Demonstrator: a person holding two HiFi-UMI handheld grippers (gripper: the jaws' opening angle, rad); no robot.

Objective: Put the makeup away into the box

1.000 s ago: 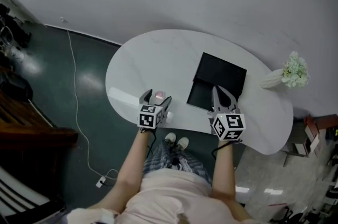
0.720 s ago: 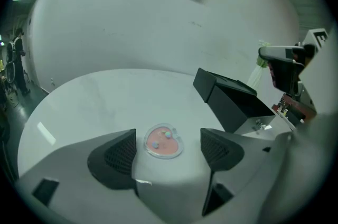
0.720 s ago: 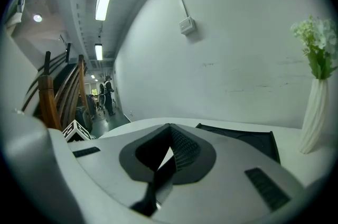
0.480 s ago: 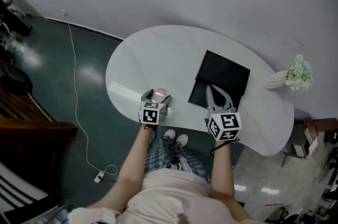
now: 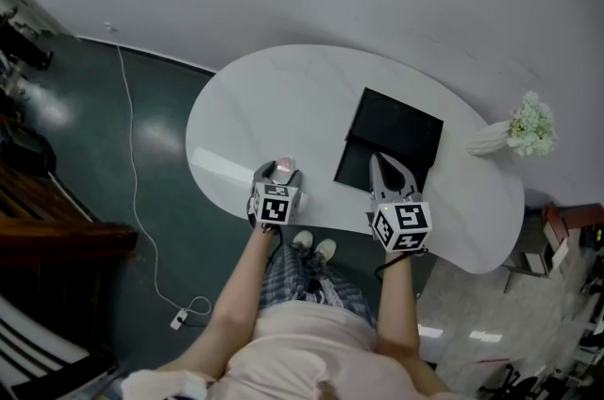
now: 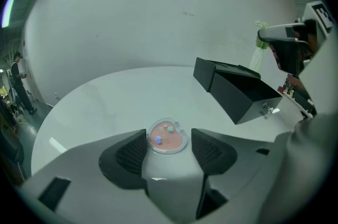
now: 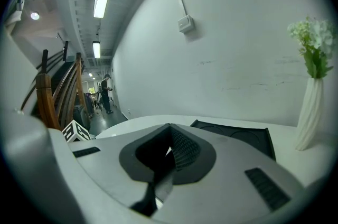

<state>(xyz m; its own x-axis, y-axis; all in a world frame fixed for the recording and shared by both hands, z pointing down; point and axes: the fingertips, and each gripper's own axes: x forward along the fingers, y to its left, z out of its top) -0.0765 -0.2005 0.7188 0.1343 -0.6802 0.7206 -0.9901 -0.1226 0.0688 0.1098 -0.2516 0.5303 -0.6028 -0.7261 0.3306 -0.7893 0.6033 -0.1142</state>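
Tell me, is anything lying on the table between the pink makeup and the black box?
No. In the left gripper view, only bare white table shows between the pink makeup and the black box.

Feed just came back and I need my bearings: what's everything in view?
table: 1, white, centre
blush compact: 1, clear with pink powder, table's near edge
box: 1, black, open, on table right of compact
vase of flowers: 1, white, table's right end
cable: 1, white, green floor left of table
left gripper: 1, grey, jaws closing around compact
right gripper: 1, grey, jaws together, empty, at box's near side
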